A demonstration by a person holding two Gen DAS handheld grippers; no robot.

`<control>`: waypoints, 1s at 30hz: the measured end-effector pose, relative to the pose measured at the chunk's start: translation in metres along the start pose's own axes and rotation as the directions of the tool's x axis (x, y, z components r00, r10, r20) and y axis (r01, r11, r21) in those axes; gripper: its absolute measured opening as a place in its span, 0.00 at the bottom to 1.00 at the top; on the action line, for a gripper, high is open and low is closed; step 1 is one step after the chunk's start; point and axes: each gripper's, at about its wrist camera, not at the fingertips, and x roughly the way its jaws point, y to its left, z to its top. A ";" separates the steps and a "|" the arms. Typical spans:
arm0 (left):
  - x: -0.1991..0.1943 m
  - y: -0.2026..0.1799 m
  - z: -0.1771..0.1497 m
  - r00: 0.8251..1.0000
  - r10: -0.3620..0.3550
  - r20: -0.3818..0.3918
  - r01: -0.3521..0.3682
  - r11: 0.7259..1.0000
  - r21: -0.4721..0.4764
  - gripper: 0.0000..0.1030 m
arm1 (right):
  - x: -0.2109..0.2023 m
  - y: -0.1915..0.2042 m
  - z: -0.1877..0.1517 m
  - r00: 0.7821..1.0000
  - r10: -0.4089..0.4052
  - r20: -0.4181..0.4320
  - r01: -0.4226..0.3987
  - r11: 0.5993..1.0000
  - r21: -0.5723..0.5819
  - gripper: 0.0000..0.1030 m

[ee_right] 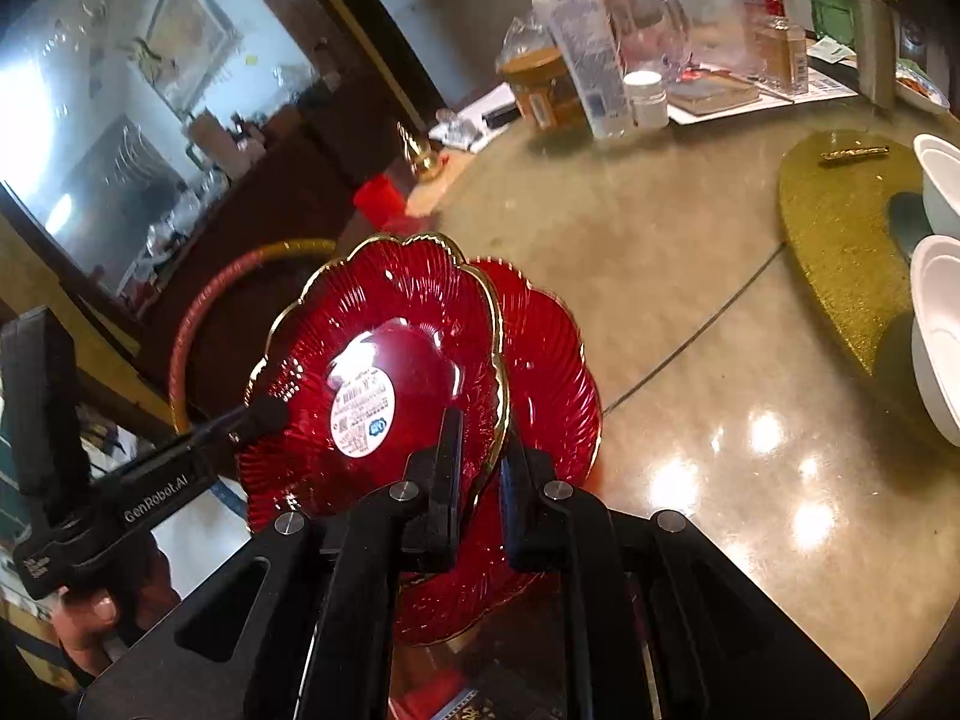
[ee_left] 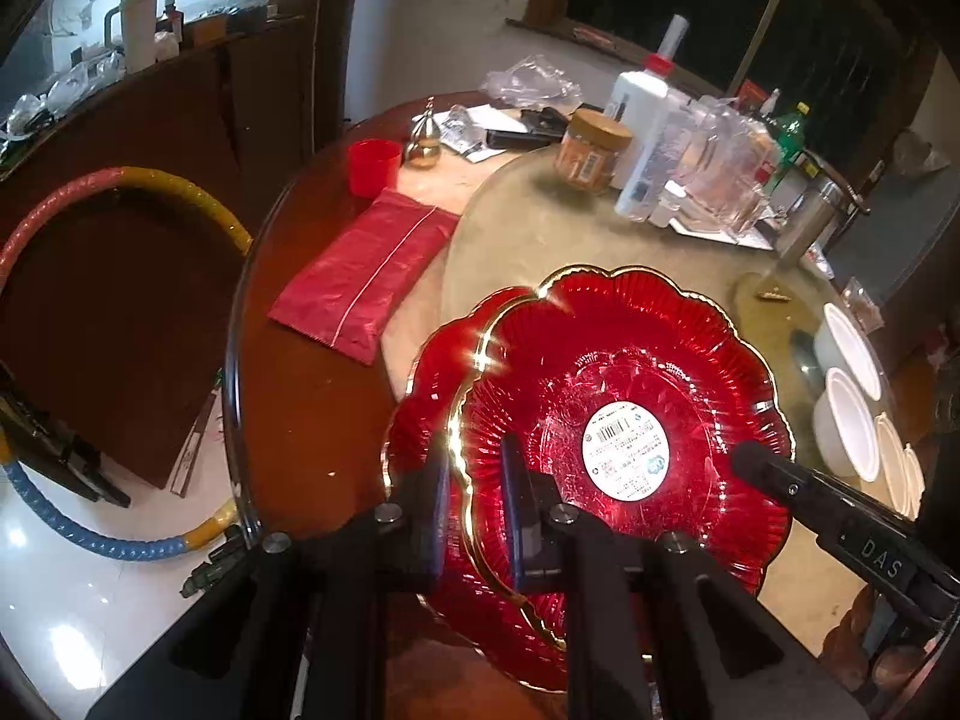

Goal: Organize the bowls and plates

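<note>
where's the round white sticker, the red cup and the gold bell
round white sticker (ee_left: 626, 450), left wrist view, its centre
red cup (ee_left: 373, 167), left wrist view, its side wall
gold bell (ee_left: 425, 145), left wrist view, its rounded body

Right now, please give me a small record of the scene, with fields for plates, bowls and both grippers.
top plate: red plate with sticker, overlapping a second red plate
left gripper: shut on the top plate's rim
right gripper: shut on the same plate's rim
bowls: white bowls to the right, untouched
surface: round table, cluttered at the back
</note>
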 end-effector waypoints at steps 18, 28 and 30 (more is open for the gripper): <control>0.019 -0.017 -0.006 0.987 0.163 0.004 -0.162 0.976 0.145 0.21 | 0.028 0.004 0.002 0.989 -0.088 -0.119 0.083 0.995 -0.048 0.14; 0.020 -0.021 -0.005 0.984 0.180 0.001 -0.178 0.973 0.146 0.25 | 0.028 0.005 0.003 0.982 -0.103 -0.157 0.095 0.994 -0.056 0.17; 0.018 -0.019 -0.004 0.984 0.175 0.009 -0.175 0.975 0.137 0.32 | 0.027 0.007 0.003 0.981 -0.114 -0.159 0.104 0.992 -0.065 0.17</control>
